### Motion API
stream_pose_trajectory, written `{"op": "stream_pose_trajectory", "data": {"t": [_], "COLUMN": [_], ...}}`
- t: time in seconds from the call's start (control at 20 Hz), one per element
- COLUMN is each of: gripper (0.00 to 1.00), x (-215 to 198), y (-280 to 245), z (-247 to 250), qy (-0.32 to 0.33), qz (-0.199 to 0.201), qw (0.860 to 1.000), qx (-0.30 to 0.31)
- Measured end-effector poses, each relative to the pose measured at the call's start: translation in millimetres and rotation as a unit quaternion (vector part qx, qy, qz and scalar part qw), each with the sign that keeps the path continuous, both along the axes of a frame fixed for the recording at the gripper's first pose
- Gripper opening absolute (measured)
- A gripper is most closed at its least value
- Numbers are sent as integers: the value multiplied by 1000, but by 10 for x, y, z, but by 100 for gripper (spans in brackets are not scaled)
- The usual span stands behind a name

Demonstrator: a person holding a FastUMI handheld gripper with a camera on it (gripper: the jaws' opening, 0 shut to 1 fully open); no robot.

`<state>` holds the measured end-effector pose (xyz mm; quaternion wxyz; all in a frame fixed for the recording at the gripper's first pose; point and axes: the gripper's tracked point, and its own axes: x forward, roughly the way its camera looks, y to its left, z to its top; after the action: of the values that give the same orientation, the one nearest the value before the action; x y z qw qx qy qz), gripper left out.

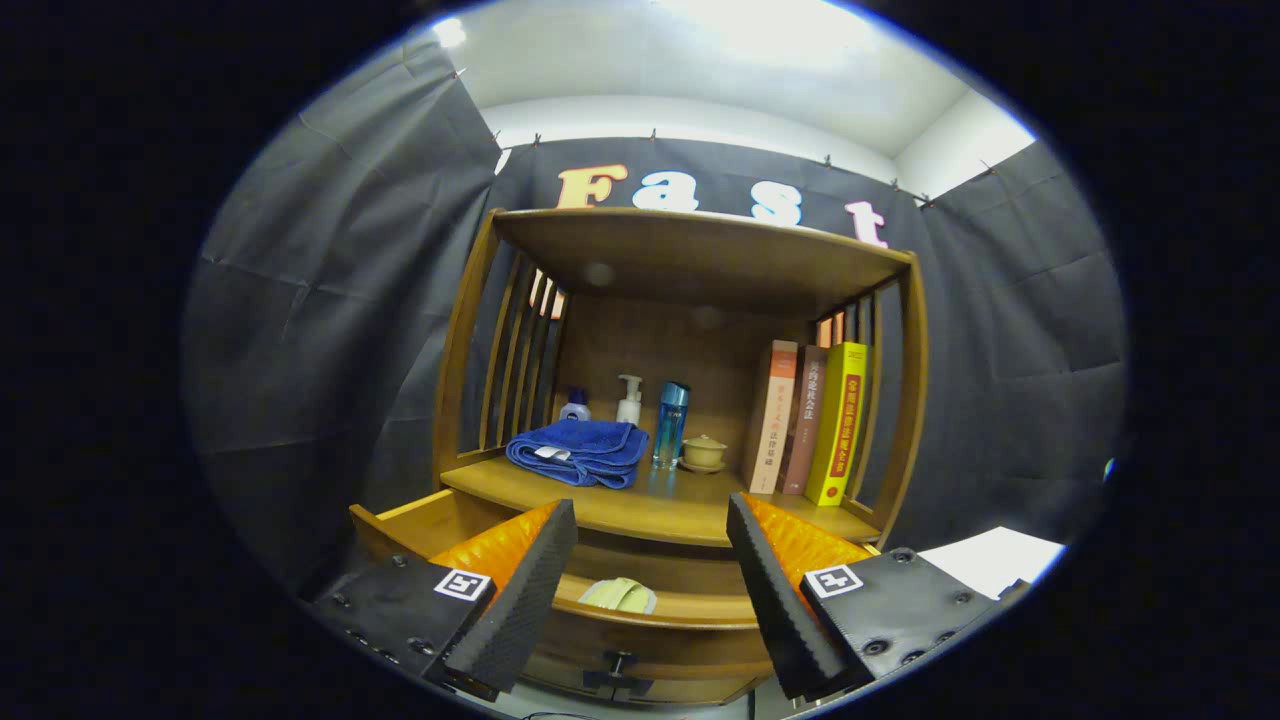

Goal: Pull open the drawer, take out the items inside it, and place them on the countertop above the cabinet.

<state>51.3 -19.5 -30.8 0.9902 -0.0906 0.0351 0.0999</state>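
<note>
The wooden drawer [420, 520] stands pulled out below the cabinet's countertop [640, 510]. A pale yellow-green item [620, 595] lies inside it, just behind the drawer's front panel [650, 640], which carries a dark knob [617, 668]. My gripper [652, 530] is open, hanging above the drawer with its fingers spread wide and nothing between them. The pale item lies below and between the fingers. A folded blue towel [580, 452] rests on the countertop beyond the fingers.
On the countertop stand a small blue bottle [575, 405], a white pump bottle [629, 400], a blue tumbler [669, 425] and a small lidded cup [703, 453]. Three upright books [815, 420] lean at the right. A shelf [700, 250] roofs the countertop.
</note>
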Motion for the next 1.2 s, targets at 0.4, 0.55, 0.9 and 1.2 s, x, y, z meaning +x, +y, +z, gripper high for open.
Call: {"op": "stream_pose_trajectory", "data": {"t": [0.4,0.55,0.9,1.2], "gripper": [99,99,98,94], "x": [832,767,729,720], "y": [-21,-85,-60,16], "z": [-910,-1579,-2284,-2516], "qy": [219,336,427,446], "qz": [-12,-33,-60,-73], "qw": [975,941,902,891], "qx": [-23,-16,-26,-41]}}
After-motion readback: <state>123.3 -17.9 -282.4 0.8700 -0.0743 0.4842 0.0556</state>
